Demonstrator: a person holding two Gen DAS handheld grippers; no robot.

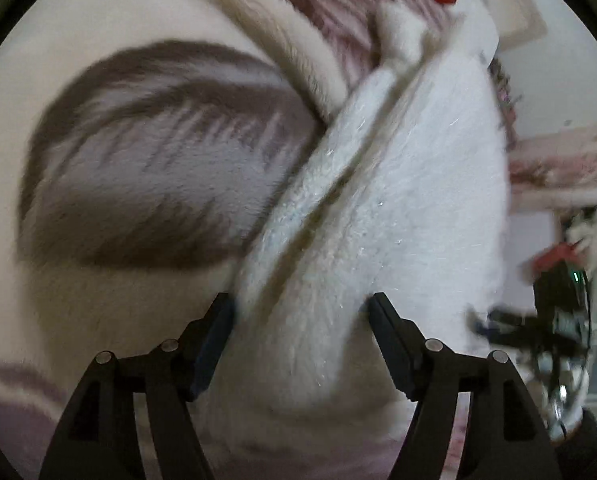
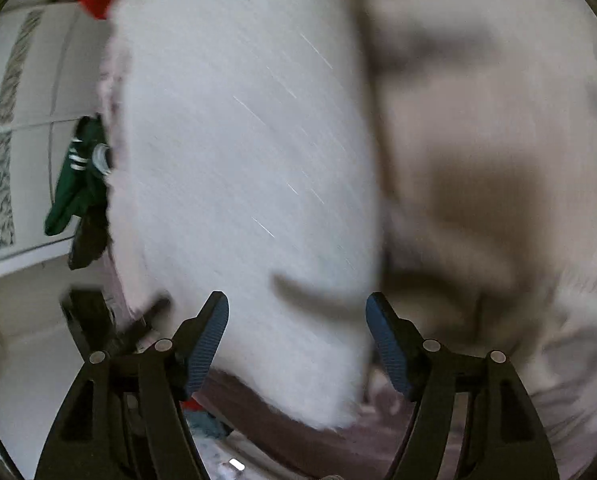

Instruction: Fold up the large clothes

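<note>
My left tool (image 1: 301, 312): jaws apart, white fleece (image 1: 398, 200) bulging between them.
My right tool (image 2: 297, 312): jaws apart, fleece (image 2: 238, 140) at 12 o'clock.

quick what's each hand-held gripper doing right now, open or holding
Left hand-held gripper: open, white fleece garment between its jaws, not clamped.
Right hand-held gripper: open, same garment in front, not gripped.

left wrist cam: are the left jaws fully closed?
No: the left gripper stands wide open, with the fluffy white garment bulging between its fingers.
</note>
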